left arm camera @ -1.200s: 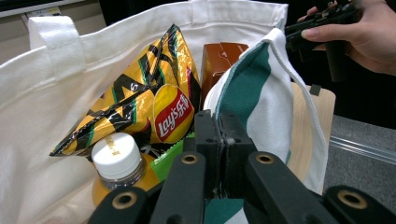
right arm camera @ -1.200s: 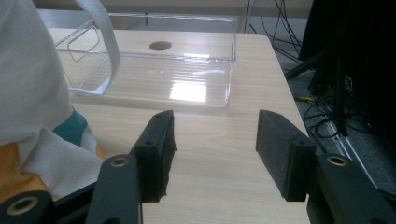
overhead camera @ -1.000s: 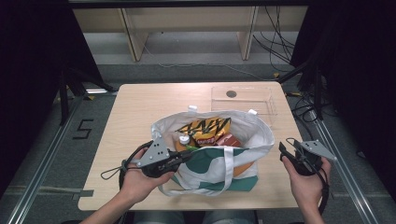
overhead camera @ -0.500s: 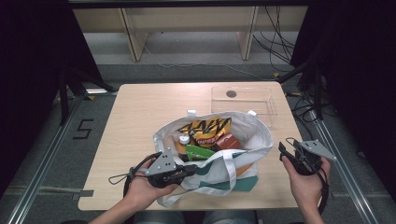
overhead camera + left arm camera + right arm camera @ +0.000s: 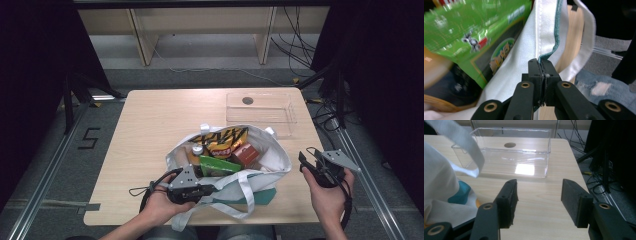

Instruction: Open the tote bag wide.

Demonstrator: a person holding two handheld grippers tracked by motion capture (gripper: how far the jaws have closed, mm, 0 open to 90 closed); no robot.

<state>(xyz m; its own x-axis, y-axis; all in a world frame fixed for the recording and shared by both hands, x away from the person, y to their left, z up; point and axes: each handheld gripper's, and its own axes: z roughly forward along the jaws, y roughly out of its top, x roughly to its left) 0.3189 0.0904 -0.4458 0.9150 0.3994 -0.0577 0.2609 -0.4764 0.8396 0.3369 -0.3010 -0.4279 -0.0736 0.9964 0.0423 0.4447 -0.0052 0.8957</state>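
Bag (image 5: 260,167) rim is being pinched by the left gripper (image 5: 216,189), jaws fully closed on cloth at the near table edge. Right gripper (image 5: 306,162) is being held open, empty. Risk judged: hem slipping free, snacks (image 5: 220,141) being spilled.

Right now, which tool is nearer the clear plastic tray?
Right. The right tool sits open just below the tray; the left tool is across the bag, clamped on its rim.
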